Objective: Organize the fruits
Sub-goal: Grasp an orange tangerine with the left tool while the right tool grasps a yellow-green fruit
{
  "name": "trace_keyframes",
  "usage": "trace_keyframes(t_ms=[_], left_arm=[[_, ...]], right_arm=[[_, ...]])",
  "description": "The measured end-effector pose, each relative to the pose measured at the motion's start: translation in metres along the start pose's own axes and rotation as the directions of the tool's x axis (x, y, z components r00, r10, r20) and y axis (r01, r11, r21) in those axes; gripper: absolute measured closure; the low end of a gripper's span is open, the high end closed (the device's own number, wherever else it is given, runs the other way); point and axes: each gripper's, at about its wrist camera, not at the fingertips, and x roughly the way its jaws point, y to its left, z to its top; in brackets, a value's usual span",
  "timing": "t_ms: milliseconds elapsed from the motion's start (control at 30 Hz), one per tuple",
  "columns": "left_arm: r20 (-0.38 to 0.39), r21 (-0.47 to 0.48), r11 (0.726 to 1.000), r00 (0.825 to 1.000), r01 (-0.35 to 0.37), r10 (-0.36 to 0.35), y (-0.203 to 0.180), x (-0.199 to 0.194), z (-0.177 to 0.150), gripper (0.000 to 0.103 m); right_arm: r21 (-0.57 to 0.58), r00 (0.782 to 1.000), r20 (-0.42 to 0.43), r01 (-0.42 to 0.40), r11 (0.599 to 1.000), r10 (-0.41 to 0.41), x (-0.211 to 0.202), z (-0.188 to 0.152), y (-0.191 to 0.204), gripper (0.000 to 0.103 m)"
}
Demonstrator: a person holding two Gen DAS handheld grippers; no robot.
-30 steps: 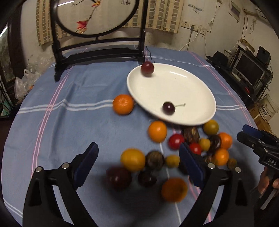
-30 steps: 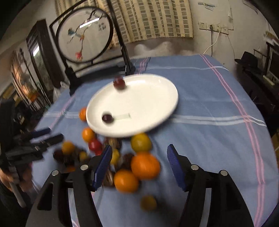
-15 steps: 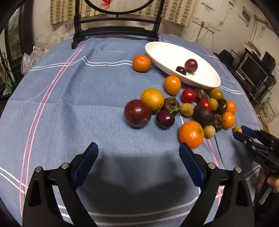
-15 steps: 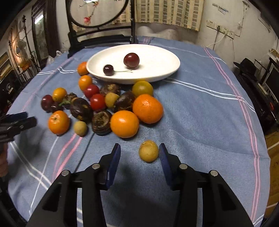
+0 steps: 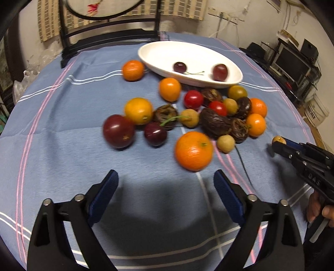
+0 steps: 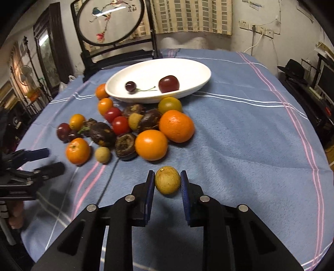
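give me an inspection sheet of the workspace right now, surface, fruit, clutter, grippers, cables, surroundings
Surface: round table under blue striped cloth.
Job's things: white oval plate holding dark cherry and red plum; mixed fruit pile beside it.
Clutter: nothing seen.
Grippers: right gripper closed around small yellow-brown round fruit; left gripper open, empty.
Cables: thin dark cord on cloth.
Surroundings: round embroidered screen, monitor.

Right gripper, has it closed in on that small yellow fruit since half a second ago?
Yes. The right gripper has narrowed, its pads now flanking the small yellow fruit on the blue tablecloth.
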Motion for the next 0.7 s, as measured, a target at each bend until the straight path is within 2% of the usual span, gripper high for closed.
trace_keyframes(t_ms=[100, 267, 333, 400, 467, 633, 700], left_arm=[[-0.023, 0.017, 1.000, 1.000, 0.006, -0.005, -0.010, 0.009, 0.004, 0.030], [-0.035, 0.017, 1.000, 0.999, 0.000, 0.000, -0.021, 0.021, 0.013, 0.033], [-0.031, 0.016, 1.000, 0.999, -0.004, 0.005, -0.023, 0.024, 0.016, 0.037], [-0.026, 0.016, 1.000, 1.000, 0.004, -0.003, -0.024, 0.025, 0.018, 0.055], [-0.024, 0.021, 1.000, 1.000, 0.019, -0.019, -0.026, 0.024, 0.018, 0.060], [-0.026, 0.025, 0.999, 0.999, 0.042, -0.041, -0.021, 0.011, 0.013, 0.060], [0.001, 0.036, 0.998, 0.999, 0.055, -0.055, -0.019, -0.003, 0.016, 0.060]], right_arm=[[-0.005, 1.000, 0.008, -0.029, 1.000, 0.029, -0.005, -0.003, 0.002, 0.078], [-0.008, 0.998, 0.016, -0.055, 0.998, 0.055, -0.011, -0.007, 0.001, 0.078], [-0.003, 0.998, 0.017, -0.061, 0.998, 0.061, -0.012, -0.008, 0.000, 0.078], [-0.002, 0.998, 0.018, -0.065, 0.998, 0.065, -0.014, -0.008, 0.000, 0.078], [0.001, 0.997, 0.021, -0.071, 0.998, 0.071, -0.015, -0.008, 0.000, 0.078], [-0.016, 0.996, 0.035, -0.086, 0.996, 0.086, -0.021, -0.004, 0.006, 0.078], [-0.030, 0.995, 0.049, -0.089, 0.996, 0.090, -0.025, 0.001, 0.012, 0.078]])
